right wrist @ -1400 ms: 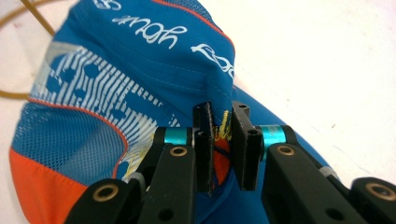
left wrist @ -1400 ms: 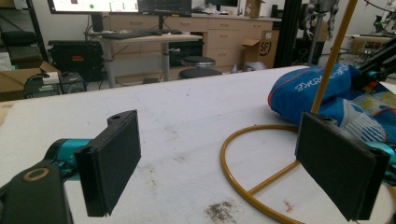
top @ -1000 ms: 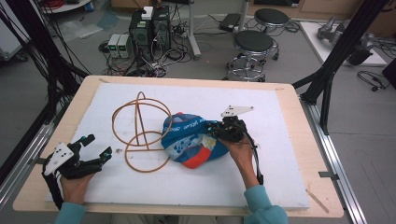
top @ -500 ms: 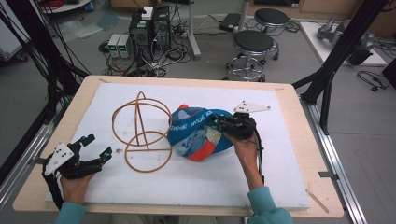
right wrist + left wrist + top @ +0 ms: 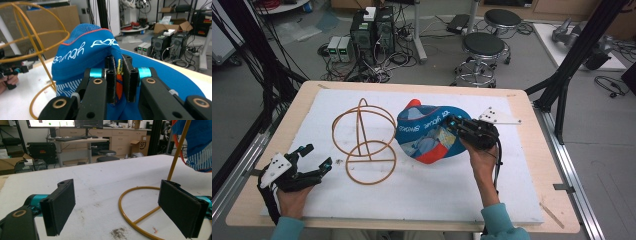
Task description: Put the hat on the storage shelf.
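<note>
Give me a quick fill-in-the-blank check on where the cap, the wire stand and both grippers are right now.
1. The right gripper is shut on the edge of the blue ____.
2. The left gripper rests on the white mat with its jaws ____.
3. The wire stand sits between the left gripper and the cap, and its colour is ____.
4. In the high view, the cap lies to the ____ of the wire stand.

Missing words: cap; open; orange; right

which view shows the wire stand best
The high view: the whole wire stand shows, both rings and the upright. The left gripper view catches part of its base ring and upright; the right gripper view catches its domed top at the left edge.
</note>
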Available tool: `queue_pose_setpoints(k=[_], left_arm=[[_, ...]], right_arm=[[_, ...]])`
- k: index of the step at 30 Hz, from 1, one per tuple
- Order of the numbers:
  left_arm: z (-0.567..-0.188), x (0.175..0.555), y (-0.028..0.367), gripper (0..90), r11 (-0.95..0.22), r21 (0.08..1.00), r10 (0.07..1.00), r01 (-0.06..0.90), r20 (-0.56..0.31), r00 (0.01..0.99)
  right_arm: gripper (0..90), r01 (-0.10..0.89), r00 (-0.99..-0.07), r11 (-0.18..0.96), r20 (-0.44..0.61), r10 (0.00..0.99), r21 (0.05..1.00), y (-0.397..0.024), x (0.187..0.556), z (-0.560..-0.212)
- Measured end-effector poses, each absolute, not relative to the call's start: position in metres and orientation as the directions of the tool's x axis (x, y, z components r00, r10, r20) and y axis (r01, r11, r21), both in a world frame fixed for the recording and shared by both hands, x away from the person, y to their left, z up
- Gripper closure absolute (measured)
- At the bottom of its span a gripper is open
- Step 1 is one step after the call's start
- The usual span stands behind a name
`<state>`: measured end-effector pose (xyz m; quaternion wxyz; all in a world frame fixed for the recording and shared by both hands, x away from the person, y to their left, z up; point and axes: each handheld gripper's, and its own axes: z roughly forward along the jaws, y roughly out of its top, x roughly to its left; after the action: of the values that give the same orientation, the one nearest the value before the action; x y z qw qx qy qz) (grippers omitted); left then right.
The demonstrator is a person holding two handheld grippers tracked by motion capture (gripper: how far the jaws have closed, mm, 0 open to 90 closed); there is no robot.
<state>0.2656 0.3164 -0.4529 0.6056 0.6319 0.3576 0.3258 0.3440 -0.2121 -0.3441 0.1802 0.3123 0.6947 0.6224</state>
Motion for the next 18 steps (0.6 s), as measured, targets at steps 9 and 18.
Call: queue_pose_setpoints(k=[9, 18], left_arm=[[-0.453, 0.266, 0.316, 14.7, -0.017, 0.998, 0.846, 0.057, -0.016, 0.532], [-0.453, 0.265, 0.316, 14.7, -0.023, 0.998, 0.847, 0.056, -0.010, 0.532]], right_arm=[[83.4, 0.176, -0.755, -0.004, 0.138, 0.641, 0.984, -0.214, 0.334, -0.326], [83.4, 0.111, -0.790, -0.033, 0.108, 0.604, 0.993, -0.220, 0.308, -0.286]])
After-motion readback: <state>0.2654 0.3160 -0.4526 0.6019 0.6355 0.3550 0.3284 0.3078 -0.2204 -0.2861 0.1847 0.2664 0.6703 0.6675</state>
